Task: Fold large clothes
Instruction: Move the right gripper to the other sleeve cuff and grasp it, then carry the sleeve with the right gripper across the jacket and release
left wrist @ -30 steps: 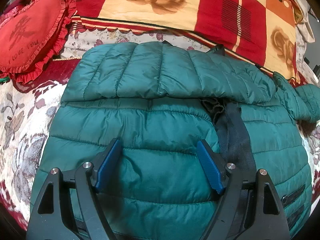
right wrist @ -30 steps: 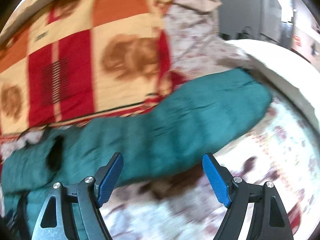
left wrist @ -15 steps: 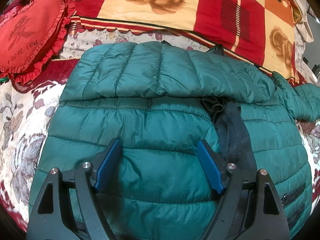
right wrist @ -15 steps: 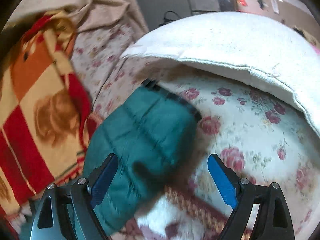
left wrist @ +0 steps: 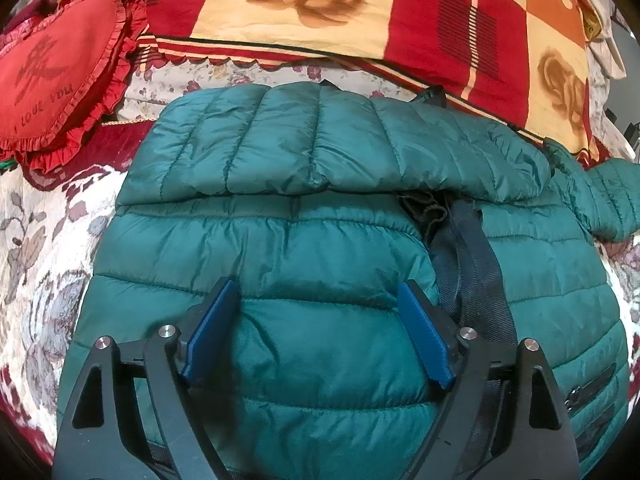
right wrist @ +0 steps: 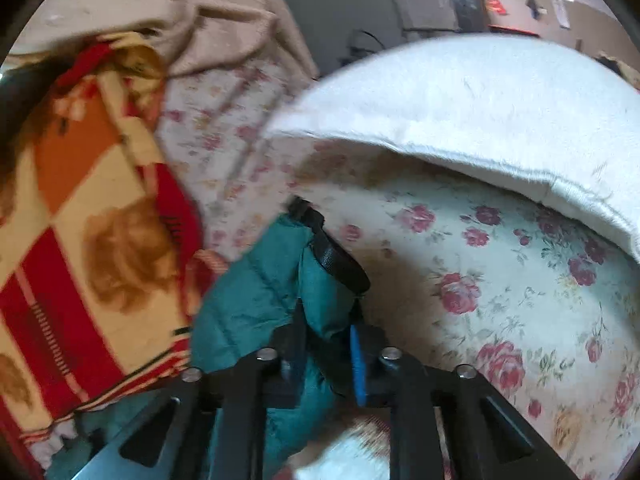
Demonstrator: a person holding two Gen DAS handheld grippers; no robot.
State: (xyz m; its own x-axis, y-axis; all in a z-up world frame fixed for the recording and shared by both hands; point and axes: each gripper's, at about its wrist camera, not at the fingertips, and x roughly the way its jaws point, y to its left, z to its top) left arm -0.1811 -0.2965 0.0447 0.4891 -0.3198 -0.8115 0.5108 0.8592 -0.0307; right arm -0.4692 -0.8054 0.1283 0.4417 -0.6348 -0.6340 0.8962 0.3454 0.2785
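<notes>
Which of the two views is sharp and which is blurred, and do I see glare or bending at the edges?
Left wrist view: sharp; soft sheen on the green jacket, edges bowed by the fisheye. Right wrist view: motion blur over the patterned blanket and the sleeve; the white quilt is nearly overexposed.

You are looking at one readable text: the red heart-shaped cushion (left wrist: 60,76) with the frilled edge is showing "I LOVE YOU" stitched in dark thread along its lower part (a larger dark embroidered figure above it is staying illegible). The wall signs in the right wrist view are blurring past reading.
</notes>
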